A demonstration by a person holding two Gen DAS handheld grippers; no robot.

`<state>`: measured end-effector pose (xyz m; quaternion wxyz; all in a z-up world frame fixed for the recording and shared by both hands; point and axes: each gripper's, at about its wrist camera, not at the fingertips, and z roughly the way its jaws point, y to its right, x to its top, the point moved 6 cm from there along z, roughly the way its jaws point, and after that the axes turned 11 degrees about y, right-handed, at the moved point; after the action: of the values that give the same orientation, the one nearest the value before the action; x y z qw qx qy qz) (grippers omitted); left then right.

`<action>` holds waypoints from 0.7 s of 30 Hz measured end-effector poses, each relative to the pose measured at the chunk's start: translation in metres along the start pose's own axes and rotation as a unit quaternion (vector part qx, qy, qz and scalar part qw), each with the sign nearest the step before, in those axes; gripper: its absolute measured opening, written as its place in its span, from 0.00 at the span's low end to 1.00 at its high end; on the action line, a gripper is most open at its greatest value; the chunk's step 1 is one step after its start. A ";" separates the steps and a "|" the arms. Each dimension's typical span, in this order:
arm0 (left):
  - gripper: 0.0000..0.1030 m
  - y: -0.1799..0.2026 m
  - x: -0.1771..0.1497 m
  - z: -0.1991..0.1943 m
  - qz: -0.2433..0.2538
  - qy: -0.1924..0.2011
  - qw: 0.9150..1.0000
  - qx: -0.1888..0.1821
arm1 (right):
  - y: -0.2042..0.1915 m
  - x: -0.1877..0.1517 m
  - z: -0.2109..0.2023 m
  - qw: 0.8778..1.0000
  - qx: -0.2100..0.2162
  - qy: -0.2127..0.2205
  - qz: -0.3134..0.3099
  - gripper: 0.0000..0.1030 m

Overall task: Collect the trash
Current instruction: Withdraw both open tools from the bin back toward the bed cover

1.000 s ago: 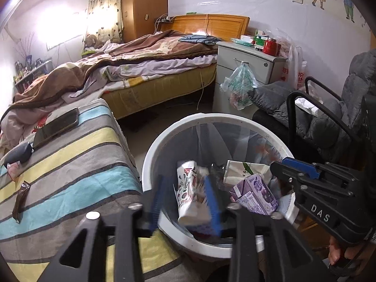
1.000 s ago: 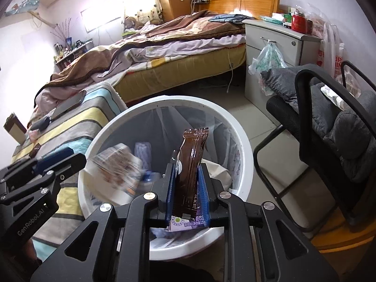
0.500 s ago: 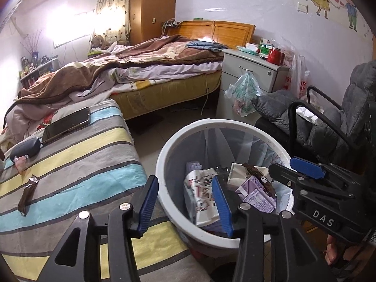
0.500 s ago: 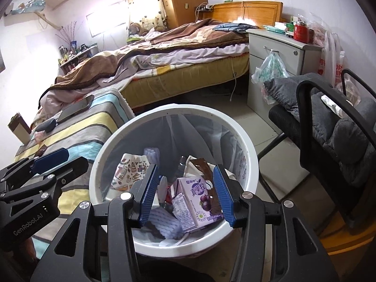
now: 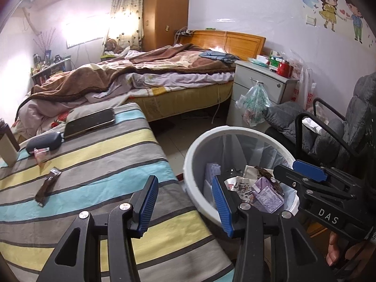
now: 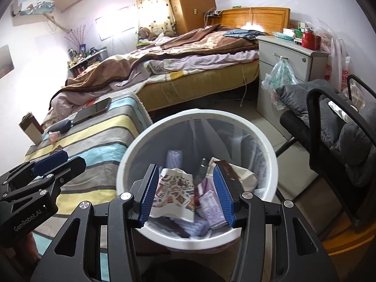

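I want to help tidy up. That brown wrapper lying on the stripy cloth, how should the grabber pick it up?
Probably grip the brown wrapper around its middle, coming straight down from above with the left gripper, which is open, empty and nearest. The wrapper is long, thin and flat on the striped cloth, so the fingers should close across its narrow width, not along its length.
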<state>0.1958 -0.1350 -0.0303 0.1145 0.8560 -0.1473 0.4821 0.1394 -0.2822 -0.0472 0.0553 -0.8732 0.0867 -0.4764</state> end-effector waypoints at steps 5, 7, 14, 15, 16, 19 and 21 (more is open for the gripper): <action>0.46 -0.022 0.001 -0.012 -0.011 0.009 1.000 0.015 | -0.015 0.001 -0.001 1.000 0.011 0.004 -0.008 0.49; 0.46 -0.031 0.001 -0.017 -0.010 0.015 1.000 0.025 | -0.022 0.001 -0.001 1.000 0.016 0.007 -0.012 0.49; 0.46 -0.069 -0.002 -0.032 -0.020 0.020 0.998 0.052 | -0.055 0.002 0.002 0.999 0.040 0.014 -0.026 0.49; 0.46 -0.076 -0.002 -0.034 -0.022 0.021 0.998 0.056 | -0.059 0.002 0.002 0.999 0.044 0.015 -0.028 0.49; 0.46 -0.080 -0.003 -0.037 -0.024 0.022 0.998 0.059 | -0.066 0.003 0.003 0.998 0.050 0.015 -0.033 0.49; 0.46 -0.099 -0.006 -0.042 -0.031 0.023 0.997 0.072 | -0.082 0.003 0.005 0.997 0.059 0.020 -0.043 0.49; 0.46 -0.112 -0.008 -0.046 -0.037 0.024 0.996 0.079 | -0.091 0.004 0.006 0.996 0.067 0.022 -0.048 0.49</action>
<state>0.1963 -0.0145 -0.0200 0.0676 0.8554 -0.0743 0.5081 0.1557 -0.1937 -0.0311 0.0889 -0.8601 0.0139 -0.5022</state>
